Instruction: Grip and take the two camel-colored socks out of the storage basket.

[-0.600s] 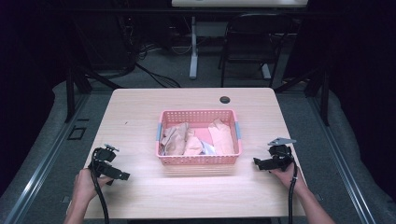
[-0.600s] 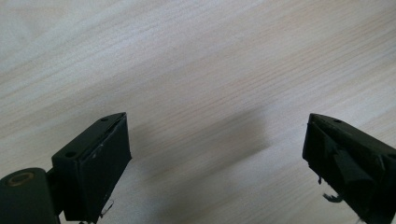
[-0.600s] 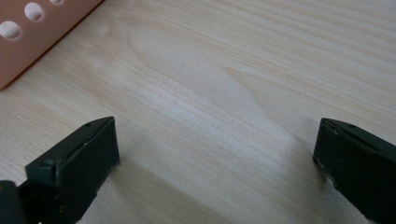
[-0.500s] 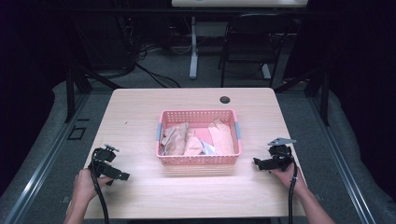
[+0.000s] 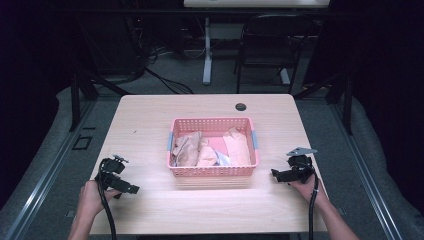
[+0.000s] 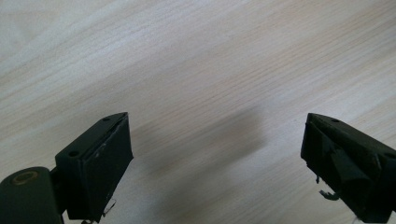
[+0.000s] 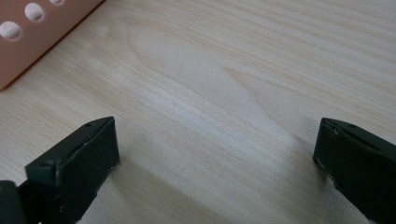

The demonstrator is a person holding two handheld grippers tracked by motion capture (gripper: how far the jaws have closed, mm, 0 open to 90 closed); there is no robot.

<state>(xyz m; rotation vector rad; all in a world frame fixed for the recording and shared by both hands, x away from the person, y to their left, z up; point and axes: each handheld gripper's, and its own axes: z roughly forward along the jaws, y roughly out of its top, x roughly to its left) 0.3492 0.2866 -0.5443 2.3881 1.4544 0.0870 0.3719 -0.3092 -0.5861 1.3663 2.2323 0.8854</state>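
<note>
Dark floor and black furniture legs surround a pale wooden surface (image 5: 150, 125) seen from above, and much of the room behind it is lost in shadow; a chair and a white post at the far side are cut off by the top edge. A pink plastic basket (image 5: 212, 171) with perforated walls sits at the middle of the surface, holding crumpled beige and pink cloths (image 5: 200, 149) whose number and kind are hard to make out. A small dark round spot (image 5: 241, 106) lies near the far edge, too small to identify. The person's forearms enter from the bottom edge, cut off at the elbows. The left hand (image 5: 90, 196) rests low at the near left and holds the left gripper (image 5: 134, 189), pointing toward the middle of the near edge, well apart from the basket. The right hand (image 5: 307, 184) holds the right gripper (image 5: 274, 173) just beside the basket's near right corner, pointing toward it without touching. In the left gripper view the black jaws stand wide apart over bare wood with nothing between them. In the right gripper view the jaws are likewise spread wide over bare wood, with a corner of the pink basket (image 7: 32, 32) at the upper left.
</note>
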